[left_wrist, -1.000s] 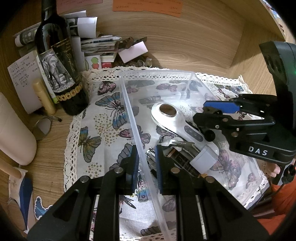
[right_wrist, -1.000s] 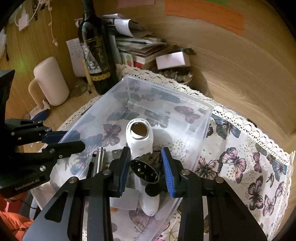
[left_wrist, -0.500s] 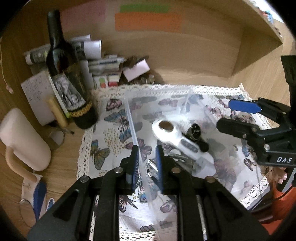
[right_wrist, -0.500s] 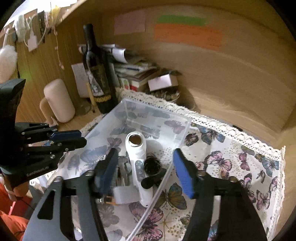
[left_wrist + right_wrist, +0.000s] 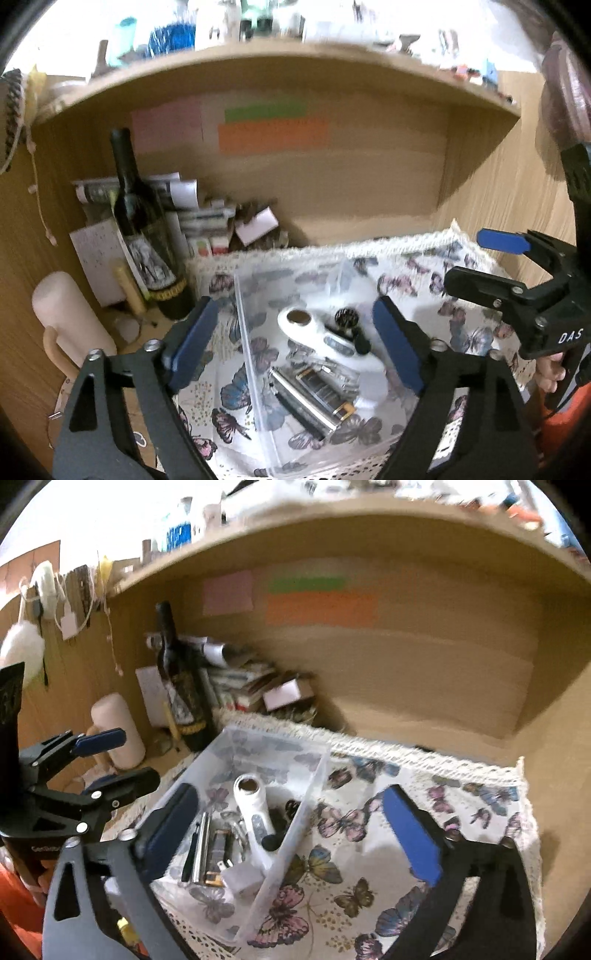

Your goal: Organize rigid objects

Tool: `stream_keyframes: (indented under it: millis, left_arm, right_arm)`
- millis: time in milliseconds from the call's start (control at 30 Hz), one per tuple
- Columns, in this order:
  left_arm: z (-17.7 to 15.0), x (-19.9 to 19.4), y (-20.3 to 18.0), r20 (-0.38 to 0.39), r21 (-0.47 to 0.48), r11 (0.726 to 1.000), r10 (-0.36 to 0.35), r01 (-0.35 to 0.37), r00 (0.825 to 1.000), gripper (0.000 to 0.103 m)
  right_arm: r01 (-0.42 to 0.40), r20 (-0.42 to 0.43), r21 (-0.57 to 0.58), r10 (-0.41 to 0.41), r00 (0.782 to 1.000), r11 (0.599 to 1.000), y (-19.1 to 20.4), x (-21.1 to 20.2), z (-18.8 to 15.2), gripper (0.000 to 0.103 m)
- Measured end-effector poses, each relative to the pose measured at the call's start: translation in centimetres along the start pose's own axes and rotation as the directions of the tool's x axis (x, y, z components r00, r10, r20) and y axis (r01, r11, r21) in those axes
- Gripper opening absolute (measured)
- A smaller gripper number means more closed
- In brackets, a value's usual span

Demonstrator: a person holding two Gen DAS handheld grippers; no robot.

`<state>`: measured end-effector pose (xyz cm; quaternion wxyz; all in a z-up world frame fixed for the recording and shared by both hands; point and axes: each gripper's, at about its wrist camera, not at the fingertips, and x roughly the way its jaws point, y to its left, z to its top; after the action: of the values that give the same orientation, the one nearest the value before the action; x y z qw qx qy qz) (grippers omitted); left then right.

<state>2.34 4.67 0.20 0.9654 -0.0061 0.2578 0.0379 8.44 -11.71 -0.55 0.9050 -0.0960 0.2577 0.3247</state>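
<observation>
A clear bin sits on the butterfly cloth on the table, holding the rigid things: a white handheld device, a small black strainer just beside it, a metal tube, a harmonica-like bar and a white cube. Both tongs — left, right — hang above the bin, spread wide and holding nothing. A wine bottle and a mug stand to the left of the cloth.
</observation>
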Motion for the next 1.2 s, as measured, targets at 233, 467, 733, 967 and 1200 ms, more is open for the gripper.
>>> stream_keyframes:
  millis: [233, 467, 733, 967, 1200]
  left_arm:
    - [0.4, -2.1, -0.3, 0.084, -0.039, 0.999, -0.001, 0.004, 0.997, 0.1]
    - [0.4, -3.6, -0.2, 0.134, -0.072, 0.997, 0.008, 0.002, 0.991, 0.1]
    - [0.5, -4.7, -0.1, 0.167, -0.073, 0.997, 0.007, 0.005, 0.986, 0.101]
    - [0.4, -5.0, -0.4, 0.173, -0.064, 0.998, 0.004, 0.007, 0.985, 0.101]
    - [0.4, -5.0, -0.5, 0.174, -0.065, 0.998, 0.002, 0.01, 0.985, 0.101]
  right_arm:
    - [0.06, 0.105, -0.021, -0.057, 0.993, 0.998, 0.7, -3.4, -0.2, 0.103]
    - [0.082, 0.166, -0.038, -0.075, 0.983, 0.996, 1.6, -5.3, -0.6, 0.103]
    - [0.086, 0.185, -0.037, -0.078, 0.98, 0.996, 2.0, -6.0, -0.7, 0.103]
    - [0.093, 0.19, -0.038, -0.084, 0.978, 0.995, 2.2, -6.3, -0.8, 0.103]
    - [0.095, 0.188, -0.038, -0.086, 0.978, 0.995, 2.2, -6.3, -0.9, 0.103]
